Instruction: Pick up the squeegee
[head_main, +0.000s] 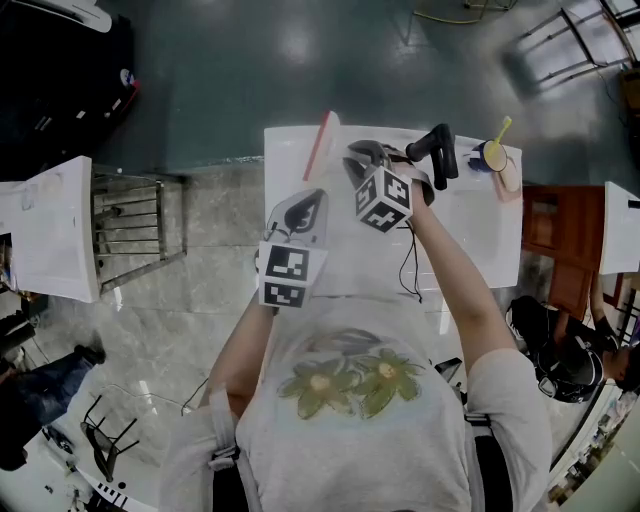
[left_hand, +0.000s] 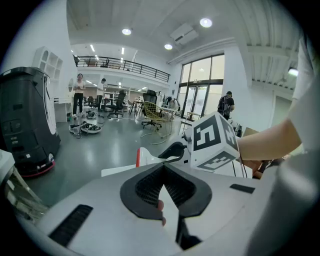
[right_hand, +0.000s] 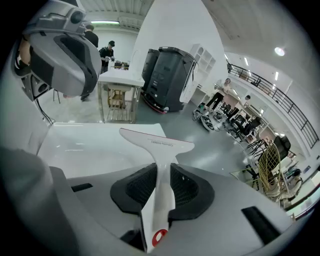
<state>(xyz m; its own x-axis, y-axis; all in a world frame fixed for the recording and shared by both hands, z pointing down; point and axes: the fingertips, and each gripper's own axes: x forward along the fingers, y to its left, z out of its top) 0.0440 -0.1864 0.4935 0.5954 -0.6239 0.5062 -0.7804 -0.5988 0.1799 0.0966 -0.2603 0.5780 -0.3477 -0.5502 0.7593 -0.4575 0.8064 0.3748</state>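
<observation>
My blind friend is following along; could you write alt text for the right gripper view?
A white squeegee is clamped by its handle between the dark jaws of the right gripper, its blade end pointing away above a white table. Behind stand a black machine and several people.

My open lane is the near right part of the worktop (head_main: 480, 250), bare white surface. At the worktop's far edge the squeegee (head_main: 322, 145) juts out on the left, while a black handle (head_main: 438, 150) and a yellow-handled cup (head_main: 489, 157) block the right. Off its left side a metal rack (head_main: 130, 225) narrows the floor (head_main: 215, 230).
</observation>
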